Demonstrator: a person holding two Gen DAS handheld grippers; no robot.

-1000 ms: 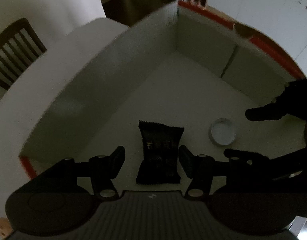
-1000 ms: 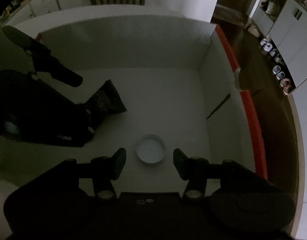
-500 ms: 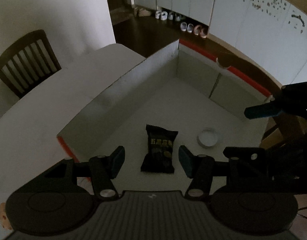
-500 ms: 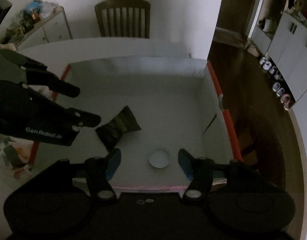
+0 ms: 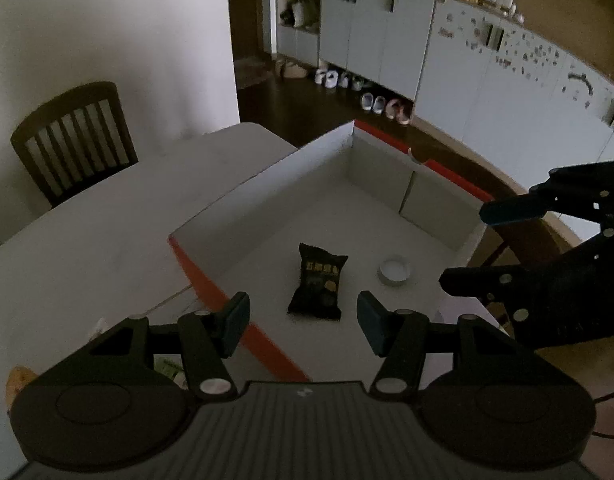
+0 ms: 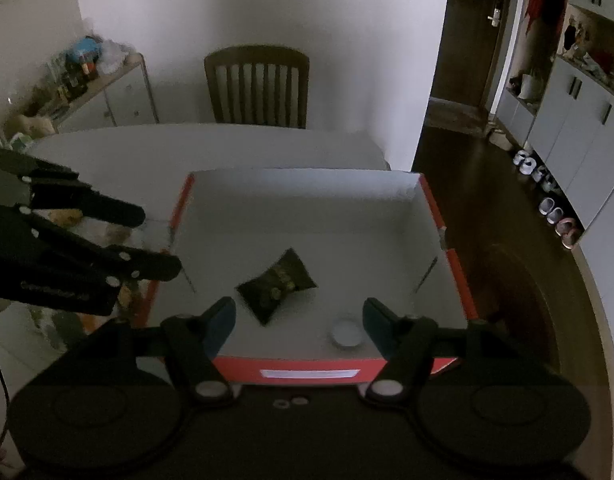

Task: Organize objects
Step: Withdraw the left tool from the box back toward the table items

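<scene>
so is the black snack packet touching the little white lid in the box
Apart. The left wrist view shows bare box floor between the snack packet and the white lid; the right wrist view shows the same gap.

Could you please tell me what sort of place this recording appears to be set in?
Most likely a home dining area beside an entrance hall. A dark wooden slat-back chair stands at the white table, pairs of shoes line the floor under pale grey cabinets, and a cluttered sideboard stands against the wall.

dim, underexposed views; strong fisheye bending at edges; slight soft blur throughout
</scene>
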